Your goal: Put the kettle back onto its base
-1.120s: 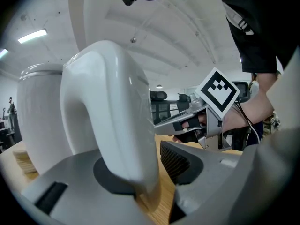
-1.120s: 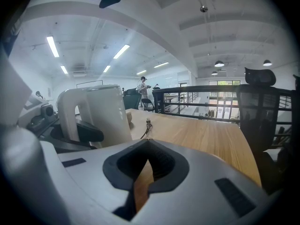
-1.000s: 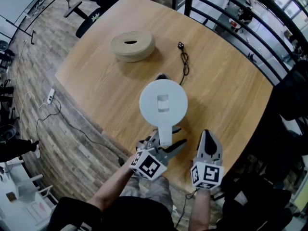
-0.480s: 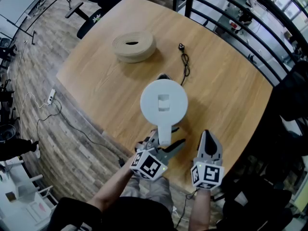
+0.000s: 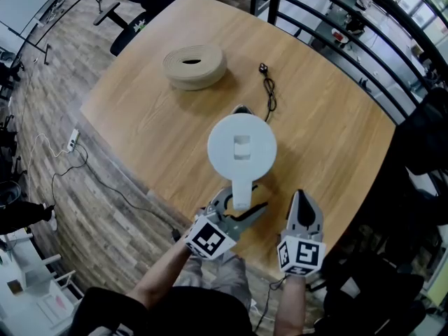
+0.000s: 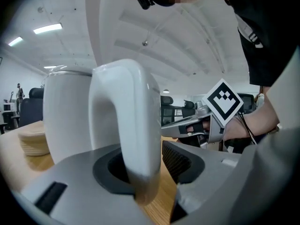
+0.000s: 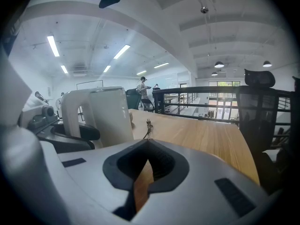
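The white kettle (image 5: 241, 149) stands upright on the wooden table (image 5: 147, 117); its base is hidden under it. Its handle (image 5: 242, 191) points toward me. My left gripper (image 5: 238, 203) is around that handle and open. In the left gripper view the handle (image 6: 129, 139) lies against the left pad, and a gap shows before the right pad (image 6: 180, 161). My right gripper (image 5: 302, 196) rests just right of the kettle, shut with nothing in it. The right gripper view shows its closed tips (image 7: 147, 142) and the kettle (image 7: 110, 121) to the left.
A black cord with a plug (image 5: 268, 93) runs from behind the kettle toward the far side. A tan round roll (image 5: 194, 66) lies at the table's far left. A black railing (image 5: 350, 40) borders the table on the right. The near table edge is below my grippers.
The kettle has shifted slightly right and nearer in the head view. My left gripper has rolled, tilting its marker cube, and its jaws have loosened off the handle. The right gripper has stayed still.
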